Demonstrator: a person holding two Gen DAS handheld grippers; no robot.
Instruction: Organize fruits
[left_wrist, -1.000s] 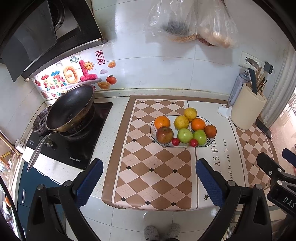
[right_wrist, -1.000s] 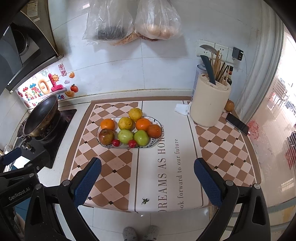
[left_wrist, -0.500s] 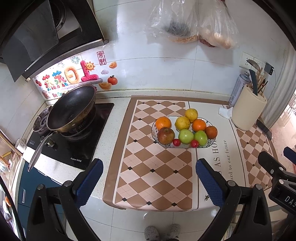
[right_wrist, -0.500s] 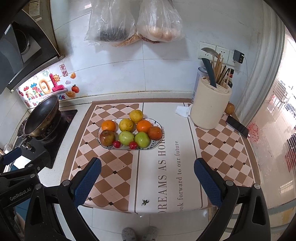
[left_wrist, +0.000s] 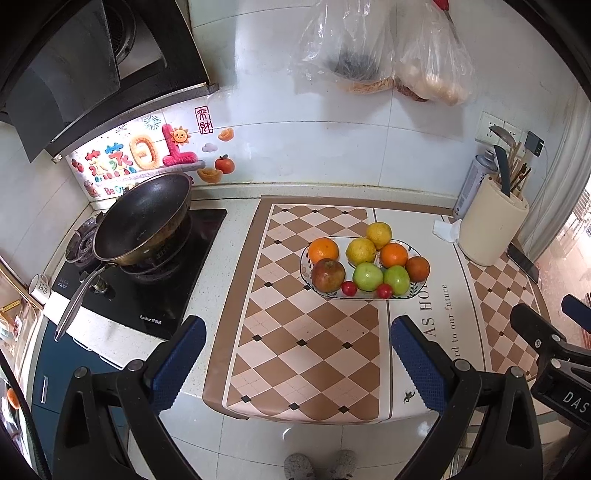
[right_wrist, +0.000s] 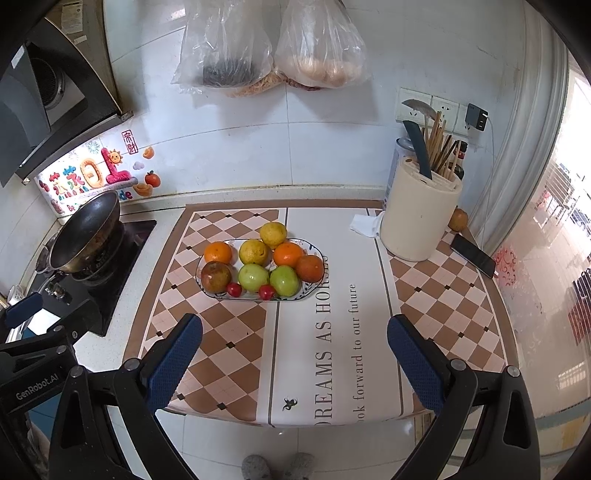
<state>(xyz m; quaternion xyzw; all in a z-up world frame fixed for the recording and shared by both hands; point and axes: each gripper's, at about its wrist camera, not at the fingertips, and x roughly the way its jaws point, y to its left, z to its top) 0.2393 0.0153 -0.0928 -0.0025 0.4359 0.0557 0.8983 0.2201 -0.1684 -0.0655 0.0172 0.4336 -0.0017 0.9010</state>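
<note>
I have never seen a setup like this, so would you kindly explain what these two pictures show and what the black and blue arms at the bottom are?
There is no robot here: a person holds a two-finger gripper in each hand, with a fisheye camera on each looking along its fingers. One picture comes from the left gripper, the other from the right gripper. Both are open and hold nothing. Ahead, on a checkered mat over the counter, a plate carries oranges, yellow citrus, two green fruits, a reddish-brown one and two small red ones. A wok sits on the stove to the left; a cream utensil holder and a phone stand to the right.
</note>
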